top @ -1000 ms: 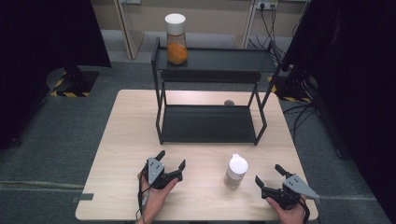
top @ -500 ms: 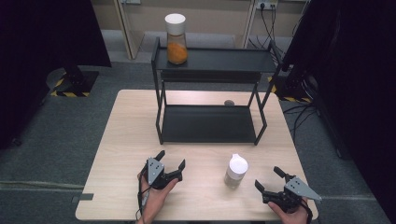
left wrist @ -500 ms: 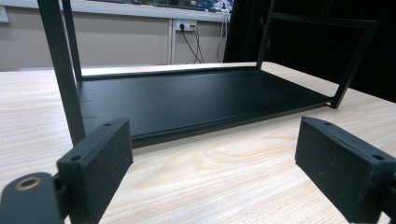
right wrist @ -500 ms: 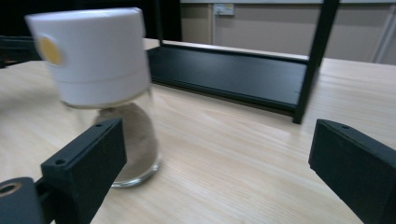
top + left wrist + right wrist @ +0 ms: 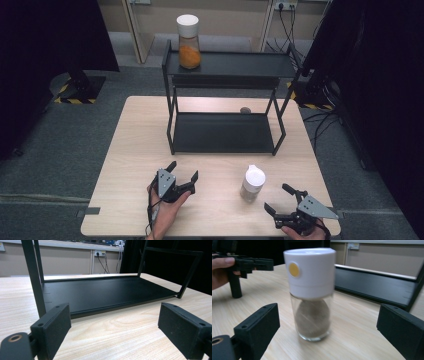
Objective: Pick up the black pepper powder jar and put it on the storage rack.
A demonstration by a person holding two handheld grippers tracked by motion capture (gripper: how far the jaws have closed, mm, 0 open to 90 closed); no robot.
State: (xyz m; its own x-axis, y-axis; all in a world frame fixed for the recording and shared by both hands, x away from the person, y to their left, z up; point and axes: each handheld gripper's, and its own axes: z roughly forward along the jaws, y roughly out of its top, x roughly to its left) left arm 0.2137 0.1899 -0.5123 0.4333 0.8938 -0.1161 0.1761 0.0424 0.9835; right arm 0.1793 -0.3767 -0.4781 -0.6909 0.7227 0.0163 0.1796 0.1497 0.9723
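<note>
On the left of the tabletop (image 5: 130, 150), the left claw (image 5: 184, 172) rests in the person's hand (image 5: 165, 210) with its jaws wide apart, holding nothing and pointing at the black rack (image 5: 222, 132). To the right of it, near the front edge, stands upright the small glass jar (image 5: 252, 183) with a white cap and a brownish filling. Furthest right, the right claw (image 5: 280, 199) is just beside this jar with jaws spread apart, not touching it, and the right gripper view shows the jar (image 5: 310, 292) between its two black jaws
</note>
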